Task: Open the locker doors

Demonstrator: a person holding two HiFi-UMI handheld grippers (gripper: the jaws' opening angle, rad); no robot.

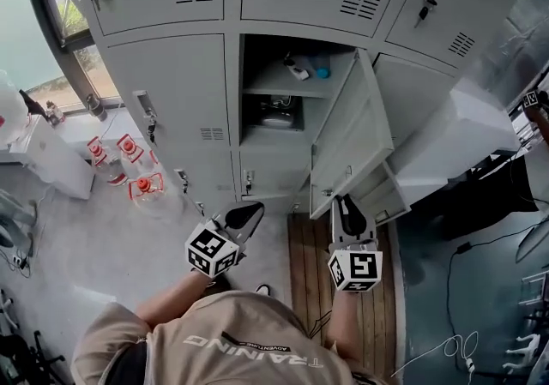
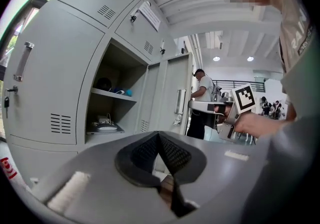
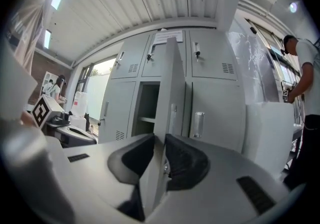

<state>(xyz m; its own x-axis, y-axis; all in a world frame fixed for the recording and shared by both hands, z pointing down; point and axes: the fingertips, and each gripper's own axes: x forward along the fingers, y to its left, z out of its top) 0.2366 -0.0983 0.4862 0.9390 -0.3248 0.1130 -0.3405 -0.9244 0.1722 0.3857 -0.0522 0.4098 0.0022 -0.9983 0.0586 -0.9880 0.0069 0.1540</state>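
Observation:
The middle grey locker [image 1: 273, 87] stands open, with small items on its shelf [image 2: 111, 93]. Its door [image 1: 347, 139] is swung out to the right. My right gripper [image 1: 341, 201] is at the door's free edge. In the right gripper view the door [image 3: 170, 93] runs edge-on between the pads, and my right gripper [image 3: 161, 155] is shut on it. From the left gripper view the right gripper [image 2: 216, 109] reaches the door [image 2: 175, 96]. My left gripper [image 1: 250, 208] hangs in front of the lockers below the open one. Its pads [image 2: 150, 150] meet with nothing between them.
Closed lockers [image 1: 167, 87] with handles and keys flank the open one. Red-capped bottles [image 1: 129, 152] stand on the floor at left beside a window. A white box [image 1: 467, 130] sits at right. A wooden mat [image 1: 309, 263] lies underfoot. People stand in the background [image 2: 202, 96].

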